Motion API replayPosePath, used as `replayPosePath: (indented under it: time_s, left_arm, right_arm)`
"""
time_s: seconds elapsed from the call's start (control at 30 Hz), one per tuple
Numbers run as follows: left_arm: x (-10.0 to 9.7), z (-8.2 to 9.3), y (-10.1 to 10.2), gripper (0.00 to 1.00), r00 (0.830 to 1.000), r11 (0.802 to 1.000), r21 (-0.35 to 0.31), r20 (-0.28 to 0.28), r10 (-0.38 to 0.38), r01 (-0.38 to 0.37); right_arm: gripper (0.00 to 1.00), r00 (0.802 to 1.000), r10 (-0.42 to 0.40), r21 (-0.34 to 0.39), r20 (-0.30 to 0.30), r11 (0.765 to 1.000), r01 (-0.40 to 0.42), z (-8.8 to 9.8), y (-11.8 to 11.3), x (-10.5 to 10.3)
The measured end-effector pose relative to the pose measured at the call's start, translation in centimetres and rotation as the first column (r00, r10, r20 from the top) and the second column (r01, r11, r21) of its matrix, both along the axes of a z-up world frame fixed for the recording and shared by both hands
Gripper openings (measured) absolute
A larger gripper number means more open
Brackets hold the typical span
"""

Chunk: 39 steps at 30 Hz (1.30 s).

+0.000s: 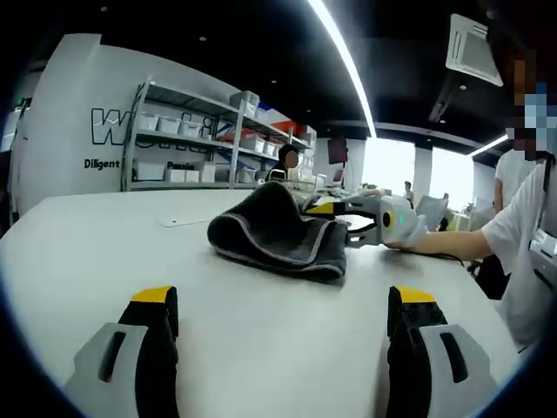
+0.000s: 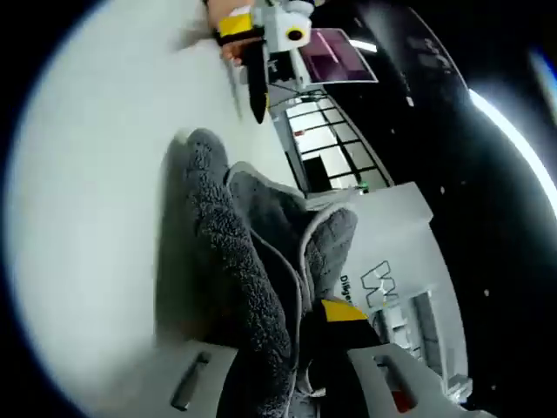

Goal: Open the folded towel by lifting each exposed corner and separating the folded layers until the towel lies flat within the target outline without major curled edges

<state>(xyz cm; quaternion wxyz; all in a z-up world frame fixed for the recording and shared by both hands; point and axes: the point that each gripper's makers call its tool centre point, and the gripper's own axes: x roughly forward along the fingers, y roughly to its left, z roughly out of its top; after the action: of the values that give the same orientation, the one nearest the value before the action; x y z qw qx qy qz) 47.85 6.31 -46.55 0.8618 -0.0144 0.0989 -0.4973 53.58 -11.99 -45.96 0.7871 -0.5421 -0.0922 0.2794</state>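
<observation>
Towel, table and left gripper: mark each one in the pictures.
towel (image 1: 277,231): left gripper view, on its dark folded top.
table (image 1: 104,235): left gripper view, on the bare white top.
left gripper (image 1: 283,335): left gripper view, midway between its yellow-tipped jaws.

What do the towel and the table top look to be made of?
The towel looks like dark grey microfibre or terry: nubby, fluffy pile with a paler stitched edge binding. The table looks like white laminate or painted board, smooth and matte with a faint sheen; which one is unclear.
</observation>
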Motion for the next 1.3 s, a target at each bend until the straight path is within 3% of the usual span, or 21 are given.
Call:
replayPosePath:
  time_s: [0.1, 0.2, 0.3, 0.37, 0.47, 0.53, 0.6, 0.73, 0.8, 0.87, 1.0, 1.1, 1.17, 1.3]
  left_arm:
    - [0.0, 0.0, 0.0, 0.99, 1.000, 1.000, 0.000, 0.000, -0.001, 0.001]
    - [0.1, 0.0, 0.0, 0.99, 1.000, 1.000, -0.001, 0.000, -0.001, 0.001]
    - [0.1, 0.0, 0.1, 0.99, 1.000, 1.000, -0.002, -0.001, -0.001, 0.001]
    - [0.0, 0.0, 0.0, 0.99, 1.000, 1.000, -0.003, -0.001, -0.001, 0.001]
    - [0.0, 0.0, 0.0, 0.99, 1.000, 1.000, -0.004, -0.001, -0.002, 0.002]
    - [0.0, 0.1, 0.0, 0.99, 1.000, 1.000, -0.006, -0.002, -0.002, 0.002]
    - [-0.1, 0.1, 0.0, 0.99, 1.000, 1.000, -0.008, -0.003, -0.001, 0.001]
    - [-0.1, 0.1, 0.0, 0.99, 1.000, 1.000, -0.008, -0.004, -0.001, 0.001]
    - [-0.1, 0.1, 0.0, 0.99, 1.000, 1.000, -0.008, -0.003, -0.001, 0.001]
    - [-0.1, 0.1, 0.0, 0.99, 1.000, 1.000, -0.008, -0.003, -0.002, 0.002]
    - [-0.1, 0.1, 0.0, 0.99, 1.000, 1.000, -0.009, -0.004, -0.002, 0.002]
    - [-0.1, 0.0, 0.0, 0.99, 1.000, 1.000, -0.007, -0.003, -0.002, 0.002]
    - [-0.1, 0.0, 0.0, 0.99, 1.000, 1.000, -0.007, -0.003, -0.002, 0.002]
    - [-0.2, 0.0, -0.1, 0.99, 1.000, 1.000, -0.005, -0.003, -0.002, 0.002]
  right_arm:
    - [0.25, 0.993, 0.037, 0.139, -0.108, 0.990, -0.022, 0.0, 0.2, -0.4]
    - [0.28, 0.964, 0.120, 0.284, -0.237, 0.957, -0.049, 0.0, 0.5, -1.1]
    - [0.32, 0.944, 0.166, 0.322, -0.287, 0.944, -0.068, 0.1, 0.2, -1.5]
    - [0.36, 0.910, 0.191, 0.358, -0.368, 0.932, -0.050, -0.4, -0.2, -1.9]
    - [0.50, 0.874, 0.222, 0.367, -0.433, 0.929, -0.053, -0.9, -0.8, -2.4]
    - [0.62, 0.829, 0.236, 0.389, -0.507, 0.921, -0.024, -1.5, -1.4, -2.8]
    - [0.66, 0.793, 0.267, 0.427, -0.547, 0.904, -0.009, -1.3, -1.8, -3.3]
    - [0.66, 0.760, 0.316, 0.518, -0.568, 0.855, 0.032, 0.3, -3.6, -3.6]
    - [0.68, 0.761, 0.331, 0.560, -0.558, 0.827, 0.051, 1.2, -4.5, -3.5]
    - [0.67, 0.771, 0.353, 0.620, -0.530, 0.781, 0.068, 2.6, -5.8, -3.3]
    - [0.72, 0.800, 0.387, 0.743, -0.458, 0.660, 0.106, 5.5, -8.7, -2.7]
    - [0.77, 0.819, 0.385, 0.791, -0.426, 0.599, 0.130, 6.5, -10.6, -2.3]
    - [0.77, 0.834, 0.364, 0.807, -0.415, 0.570, 0.153, 6.5, -12.0, -2.0]
    - [0.77, 0.843, 0.323, 0.812, -0.429, 0.547, 0.204, 5.7, -14.0, -1.0]
